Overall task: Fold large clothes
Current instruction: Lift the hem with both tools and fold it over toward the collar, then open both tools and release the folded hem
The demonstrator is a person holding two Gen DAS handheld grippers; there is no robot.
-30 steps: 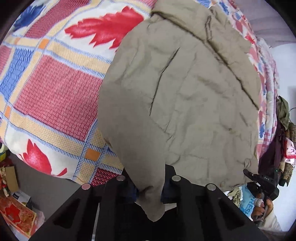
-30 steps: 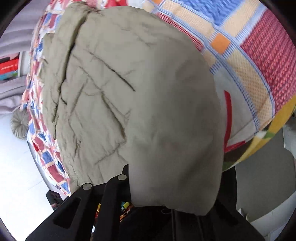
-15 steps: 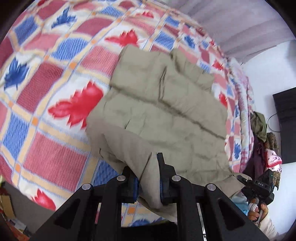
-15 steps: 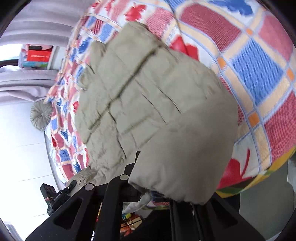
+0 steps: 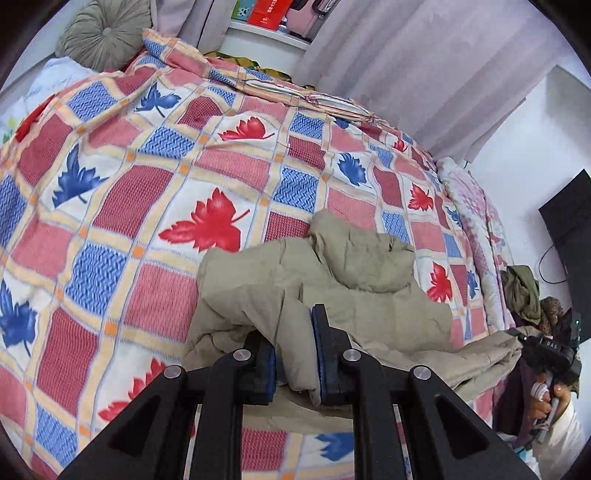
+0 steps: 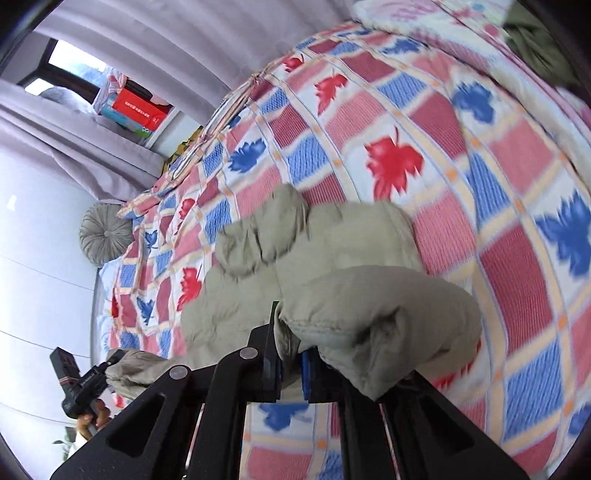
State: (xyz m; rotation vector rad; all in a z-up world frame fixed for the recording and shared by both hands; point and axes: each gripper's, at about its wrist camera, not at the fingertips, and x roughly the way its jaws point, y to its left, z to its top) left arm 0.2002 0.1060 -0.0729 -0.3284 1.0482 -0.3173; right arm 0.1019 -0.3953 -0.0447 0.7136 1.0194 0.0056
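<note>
A large khaki padded jacket (image 5: 354, 288) lies bunched on the bed near its front edge; it also shows in the right wrist view (image 6: 332, 266). My left gripper (image 5: 293, 354) is shut on a fold of the jacket's hem, cloth pinched between its blue pads. My right gripper (image 6: 291, 354) is shut on another part of the hem, and a puffy fold (image 6: 388, 321) drapes over its right finger. The other gripper shows at the far right of the left wrist view (image 5: 550, 350) and the far left of the right wrist view (image 6: 81, 384), each holding cloth.
The bed carries a checked quilt with red and blue leaves (image 5: 147, 192). A round grey cushion (image 5: 103, 33) lies at its head. Curtains (image 5: 406, 66) and a shelf with a red box (image 5: 269, 14) stand behind. Piled clothes (image 5: 524, 291) sit at the right.
Both grippers have swung upward and forward with the hem. The jacket, spread flat a second ago, now lies bunched and doubled toward the bed's middle.
</note>
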